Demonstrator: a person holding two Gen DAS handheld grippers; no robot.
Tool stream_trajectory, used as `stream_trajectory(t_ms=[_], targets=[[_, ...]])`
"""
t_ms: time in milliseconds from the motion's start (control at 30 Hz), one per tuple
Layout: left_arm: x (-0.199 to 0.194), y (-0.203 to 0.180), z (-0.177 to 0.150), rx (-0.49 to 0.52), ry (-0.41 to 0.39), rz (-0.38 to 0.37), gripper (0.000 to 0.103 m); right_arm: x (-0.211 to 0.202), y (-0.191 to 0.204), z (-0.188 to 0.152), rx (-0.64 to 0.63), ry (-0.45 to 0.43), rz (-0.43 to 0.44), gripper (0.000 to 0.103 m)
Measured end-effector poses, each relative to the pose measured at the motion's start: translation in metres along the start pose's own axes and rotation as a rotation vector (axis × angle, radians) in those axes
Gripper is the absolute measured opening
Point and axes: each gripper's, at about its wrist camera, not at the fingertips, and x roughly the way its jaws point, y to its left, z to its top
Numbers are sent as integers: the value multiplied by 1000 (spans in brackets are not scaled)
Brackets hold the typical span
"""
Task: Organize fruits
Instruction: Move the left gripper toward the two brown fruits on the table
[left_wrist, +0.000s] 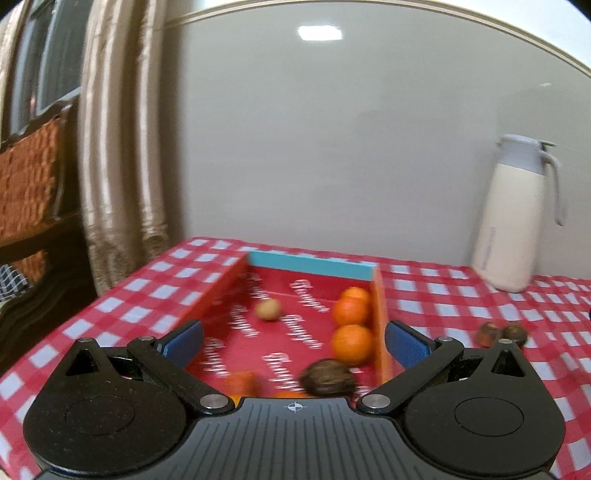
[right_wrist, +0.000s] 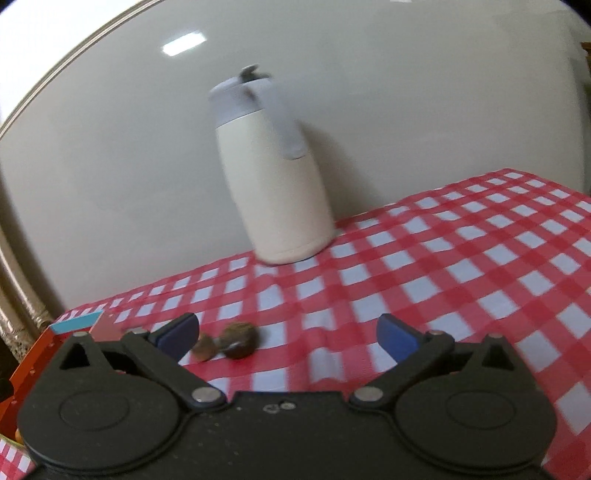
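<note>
Most of the fruit already lay in the red box (left_wrist: 229, 291): three oranges (left_wrist: 351, 343) lined up along its right wall, a pale round fruit (left_wrist: 268, 309) near its middle, and a dark brown fruit (left_wrist: 327, 378) at its near end, blurred. Two small brown fruits (right_wrist: 226, 341) sat on the checked cloth (right_wrist: 443, 258) just right of the box, touching or nearly so; these seemed the next to collect. Being roundish, they showed no clear long axis or heading. The right gripper (right_wrist: 288, 334) was spread wide and empty, the pair just beside its left finger. The next move probably called for centring on one fruit. The left gripper (left_wrist: 293, 341) hung over the box, spread and empty. A white jug (right_wrist: 273, 177) stood beyond the box, against the wall.
</note>
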Motion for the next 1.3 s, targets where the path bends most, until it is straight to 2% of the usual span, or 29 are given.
stream_trajectory(t_ms=[533,1300], targets=[[11,-81,-4,54,13,-128,103,-12,-64,8,22,-20,-94,103],[51,-162,-14,131,88,-260,103,-3,-112,16,19,-40,-185,103]])
